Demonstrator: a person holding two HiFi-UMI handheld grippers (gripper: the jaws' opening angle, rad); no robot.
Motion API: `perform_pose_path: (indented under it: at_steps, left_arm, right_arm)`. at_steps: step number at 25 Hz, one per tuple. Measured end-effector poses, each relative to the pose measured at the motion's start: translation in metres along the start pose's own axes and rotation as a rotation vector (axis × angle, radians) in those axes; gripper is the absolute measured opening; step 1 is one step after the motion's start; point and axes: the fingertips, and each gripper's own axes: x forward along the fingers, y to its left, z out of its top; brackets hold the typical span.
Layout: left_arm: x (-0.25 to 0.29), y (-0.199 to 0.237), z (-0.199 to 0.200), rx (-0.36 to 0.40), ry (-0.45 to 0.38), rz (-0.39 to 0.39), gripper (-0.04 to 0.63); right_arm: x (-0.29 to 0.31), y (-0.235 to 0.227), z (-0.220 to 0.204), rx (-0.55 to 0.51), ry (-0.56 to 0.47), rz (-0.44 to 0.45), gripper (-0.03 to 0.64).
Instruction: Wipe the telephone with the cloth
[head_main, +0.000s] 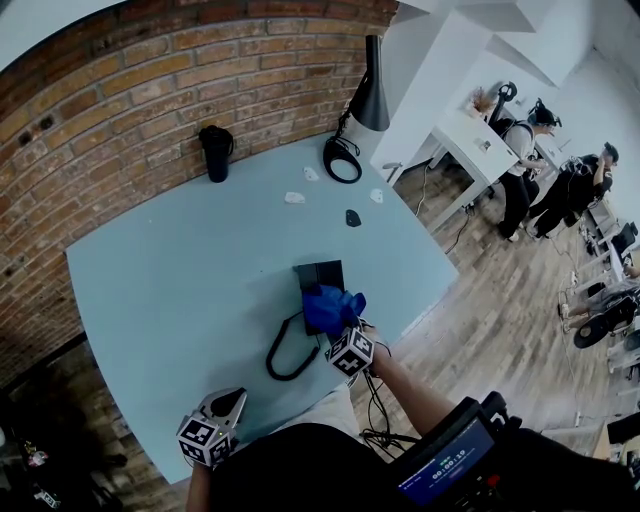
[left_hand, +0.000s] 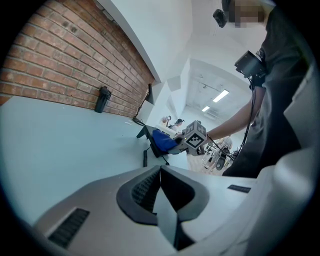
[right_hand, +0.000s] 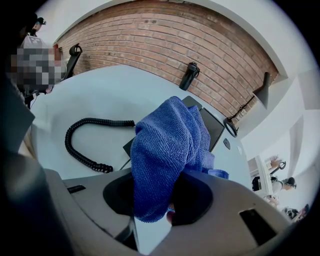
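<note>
1. Left gripper: positioned at the near edge of the desk, close to the operator's body. In the left gripper view its jaws are pressed together at the tips with nothing between them. It is well apart from the telephone.

2. Right gripper: held over the near right part of the desk. Its jaws are pinching a blue cloth (a terry-type weave is visible in the right gripper view). The cloth bulges forward out of the jaws.

3. Cloth and telephone: in the head view the cloth covers the near end of the black telephone, which sits near the middle of the light blue desk, toward its right edge. Whether the cloth presses on the telephone cannot be told.

4. Cord: a black coiled cord runs from the telephone and loops across the desk surface on the near left side.

5. Beyond the telephone: a small dark object and three small white objects lie scattered on the desk.

6. Far edge: a black bottle stands upright beside the brick wall. A black desk lamp stands at the far right corner.
</note>
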Motion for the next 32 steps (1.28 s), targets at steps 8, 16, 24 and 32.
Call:
perform_pose_path:
  at_steps: [8, 16, 24, 32]
  left_arm:
    - [-0.001, 0.005, 0.000, 0.002, -0.008, 0.011, 0.021]
    - [-0.005, 0.006, 0.005, 0.010, -0.025, 0.032, 0.021]
    - [-0.016, 0.005, 0.041, 0.058, -0.096, 0.052, 0.020]
    - [-0.019, 0.003, 0.067, 0.082, -0.160, 0.036, 0.020]
  right_arm:
    - [0.000, 0.009, -0.004, 0.072, -0.015, -0.020, 0.143]
    - [-0.012, 0.045, -0.016, 0.077, 0.049, 0.115, 0.133]
    - [-0.051, 0.083, 0.071, 0.171, -0.202, 0.237, 0.124]
    - [-0.102, 0.078, 0.162, 0.244, -0.544, 0.208, 0.124]
